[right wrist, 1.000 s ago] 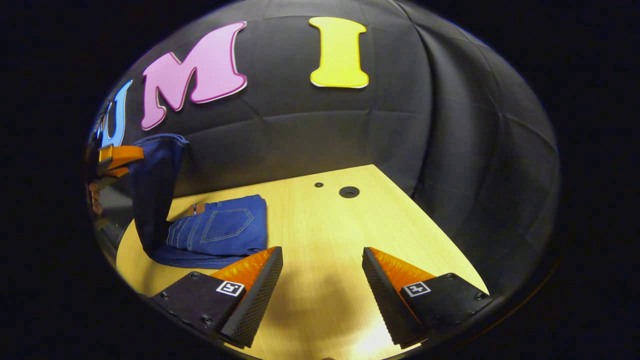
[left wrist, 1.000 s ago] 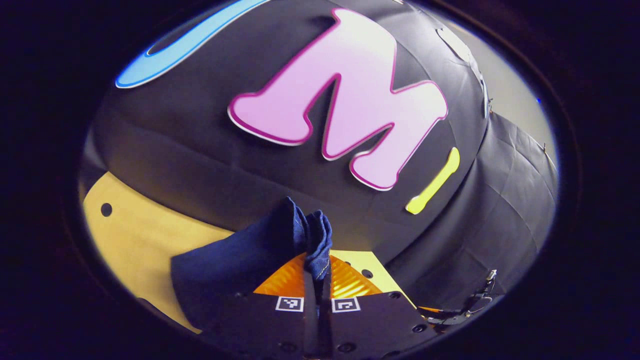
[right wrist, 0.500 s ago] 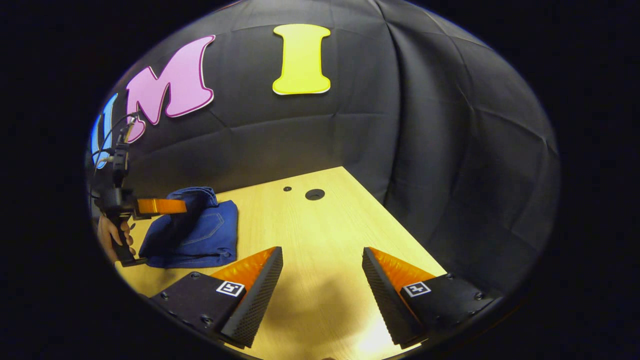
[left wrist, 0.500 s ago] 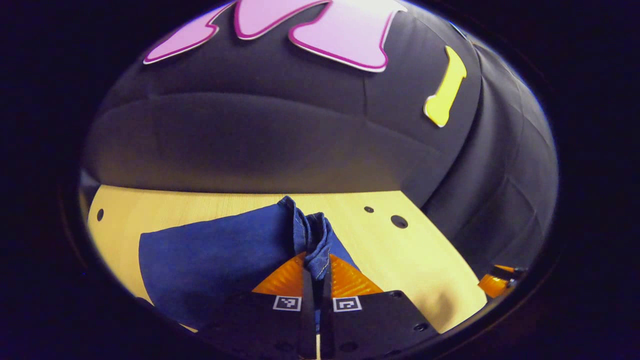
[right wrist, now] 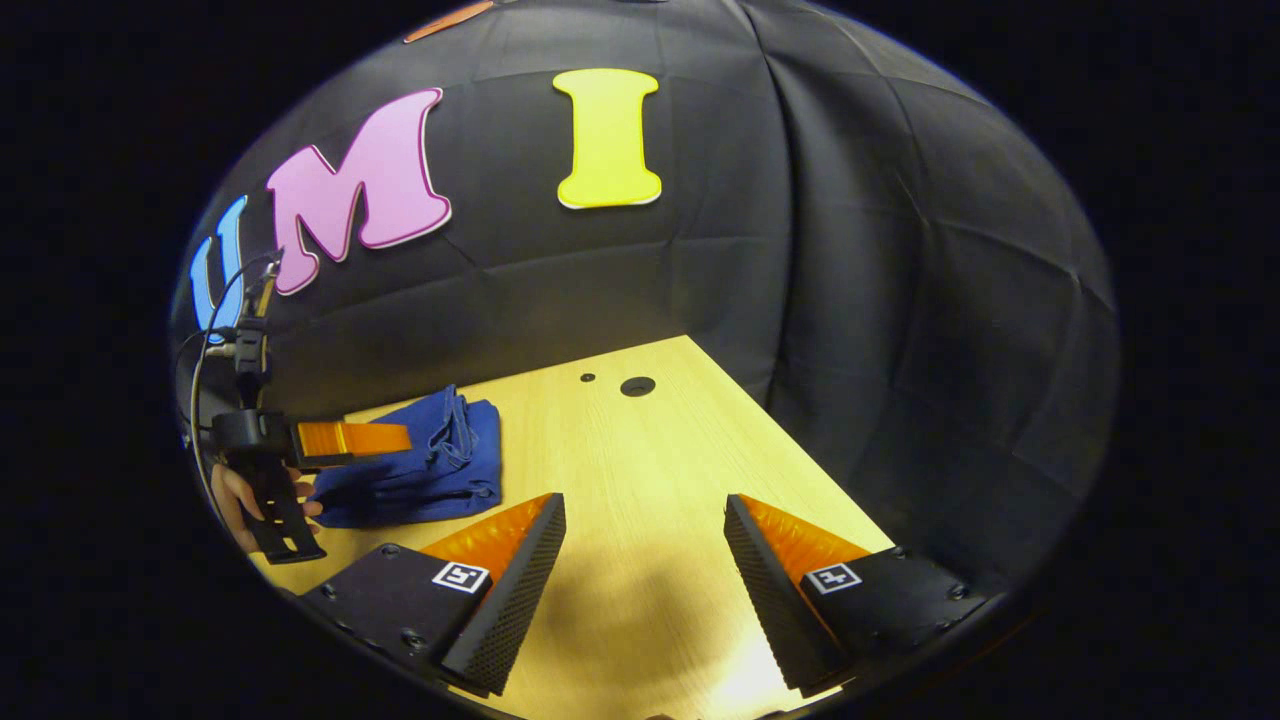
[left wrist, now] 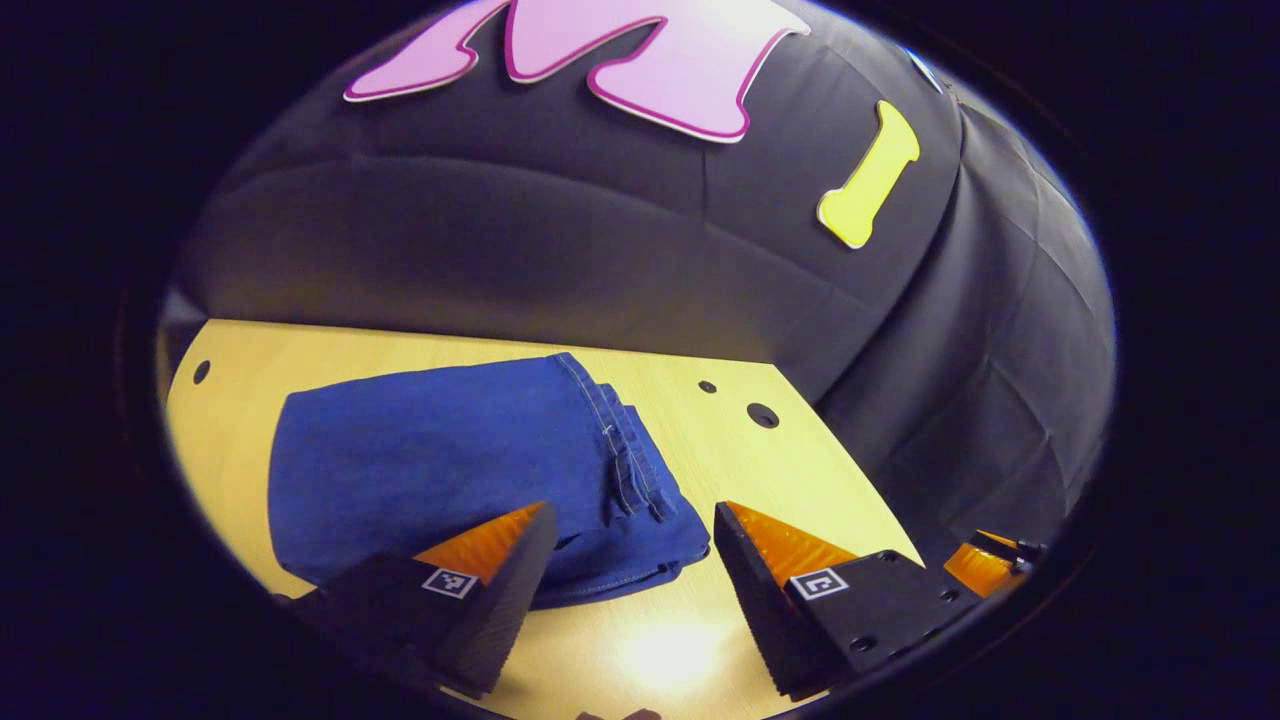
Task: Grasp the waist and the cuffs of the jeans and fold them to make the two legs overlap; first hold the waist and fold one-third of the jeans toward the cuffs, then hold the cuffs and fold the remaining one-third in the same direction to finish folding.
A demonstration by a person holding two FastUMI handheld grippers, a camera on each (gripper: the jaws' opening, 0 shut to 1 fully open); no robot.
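Both grippers wide and empty, left gripper (left wrist: 630, 570) just off the folded jeans (left wrist: 450, 470), right gripper (right wrist: 645, 560) well apart over the table (right wrist: 640, 450); I judge folding done, so I back straight off without snagging the cuffs (left wrist: 630, 460).

Left gripper (left wrist: 620, 560) jaws now apart, jeans (left wrist: 450, 470) released, flat.

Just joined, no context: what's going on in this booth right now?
A person is folding jeans on a wooden table with a pair of tongs in each hand. The jeans lie as a folded bundle. The left tongs are open just in front of the hemmed edge, gripping nothing. The right tongs hang open over bare table, off to the side.
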